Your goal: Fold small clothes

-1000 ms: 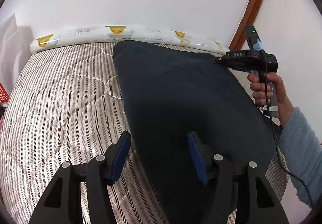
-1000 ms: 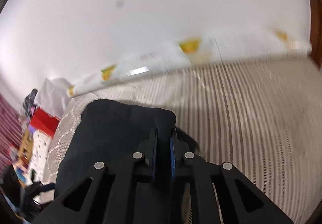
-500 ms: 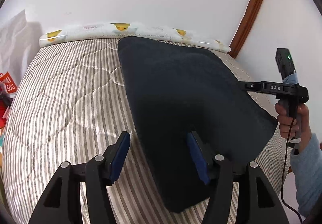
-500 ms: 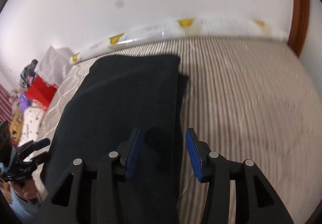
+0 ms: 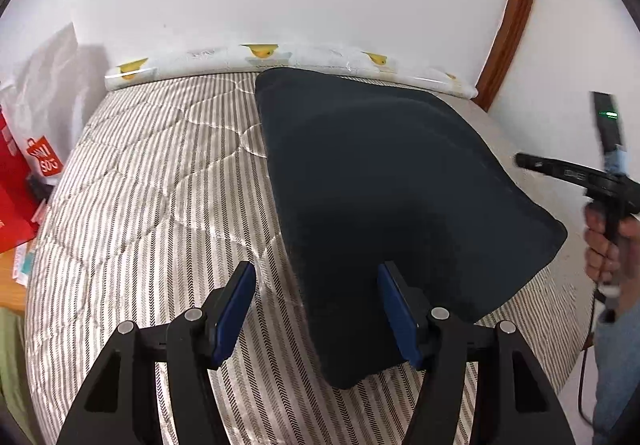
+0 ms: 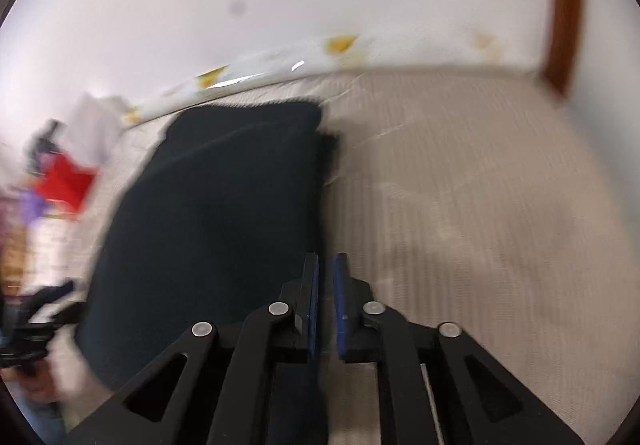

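Right wrist view: the right gripper (image 6: 325,309) has let go of the cloth (image 6: 216,213). A second ago its jaws were pinched on a raised corner of it; half a second ago they stood apart over the cloth's right edge; now they are together again, with only a sliver of gap and nothing between them, just off that edge over bare bed (image 6: 460,185). Frame is motion-blurred.

Left wrist view: the left gripper (image 5: 316,309) hovers over the cloth's near corner. Its jaws are apart and opening a little wider. The cloth's left edge runs between them, but the pads (image 5: 236,309) do not press on it. The right hand (image 5: 608,241) has drawn away from the cloth to the bed's right edge.

Reading: one fold looks laid. The dark cloth lies flat as a neat panel, running from the bed's far edge to near its front right. A lower layer peeks out along the right edge. Neither gripper holds it, so a fresh grasp is probably needed for any further fold.

Surface: striped quilted mattress. A printed roll (image 5: 280,59) lies along the far edge against a white wall. Wooden trim (image 5: 516,9) sits at the far right corner; a red bag (image 5: 24,181) stands off the left side.
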### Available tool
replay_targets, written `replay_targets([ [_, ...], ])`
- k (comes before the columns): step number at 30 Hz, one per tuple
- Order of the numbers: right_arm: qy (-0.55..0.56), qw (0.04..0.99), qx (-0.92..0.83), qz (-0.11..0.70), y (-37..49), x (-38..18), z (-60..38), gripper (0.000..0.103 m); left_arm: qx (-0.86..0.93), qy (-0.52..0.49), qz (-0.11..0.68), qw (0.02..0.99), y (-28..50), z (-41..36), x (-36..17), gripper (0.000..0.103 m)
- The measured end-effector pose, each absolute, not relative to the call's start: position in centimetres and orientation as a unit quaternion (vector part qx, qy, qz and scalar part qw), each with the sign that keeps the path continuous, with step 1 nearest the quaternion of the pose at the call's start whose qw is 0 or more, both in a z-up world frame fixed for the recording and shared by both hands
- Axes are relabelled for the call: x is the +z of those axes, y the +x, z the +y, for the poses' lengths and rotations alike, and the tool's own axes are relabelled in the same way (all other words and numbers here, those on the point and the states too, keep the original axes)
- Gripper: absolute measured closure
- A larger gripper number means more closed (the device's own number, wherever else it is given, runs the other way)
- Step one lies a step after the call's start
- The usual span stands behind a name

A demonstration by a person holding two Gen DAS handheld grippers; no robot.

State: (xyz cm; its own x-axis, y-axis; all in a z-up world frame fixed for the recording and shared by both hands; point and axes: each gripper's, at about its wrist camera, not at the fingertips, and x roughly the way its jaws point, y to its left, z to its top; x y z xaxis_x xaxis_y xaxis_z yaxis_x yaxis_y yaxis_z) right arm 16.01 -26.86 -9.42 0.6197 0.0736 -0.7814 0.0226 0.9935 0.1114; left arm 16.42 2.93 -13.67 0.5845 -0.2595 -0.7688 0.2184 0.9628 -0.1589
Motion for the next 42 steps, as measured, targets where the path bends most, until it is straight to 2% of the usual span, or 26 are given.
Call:
replay_targets([
  [7,0.023,0.927,0.025,0.373,9.9,-8.1,-22.3,0.083,-0.116,-0.021,0.437,0.892,15.8,1.9,-13.5,0.042],
  [14,-0.007,0.915,-0.021,0.402,7.5,-12.4,-21.4,0.086,-0.103,-0.012,0.434,0.895,14.8,1.4,-13.4,0.041],
  [24,-0.036,0.915,-0.064,0.397,5.6,-12.2,-21.6,0.083,-0.094,-0.011,0.427,0.899,13.2,1.1,-13.1,0.039],
  [34,0.033,0.911,-0.073,0.405,4.7,-11.6,-23.6,0.081,-0.083,-0.017,0.428,0.900,12.9,1.0,-13.3,0.038],
  [37,0.040,0.910,-0.081,0.405,4.4,-11.2,-23.5,0.078,-0.086,-0.024,0.427,0.900,12.6,1.2,-13.1,0.038],
  [42,0.051,0.914,-0.075,0.396,3.1,-9.9,-23.1,0.064,-0.089,-0.025,0.426,0.900,11.8,1.1,-12.6,0.038],
])
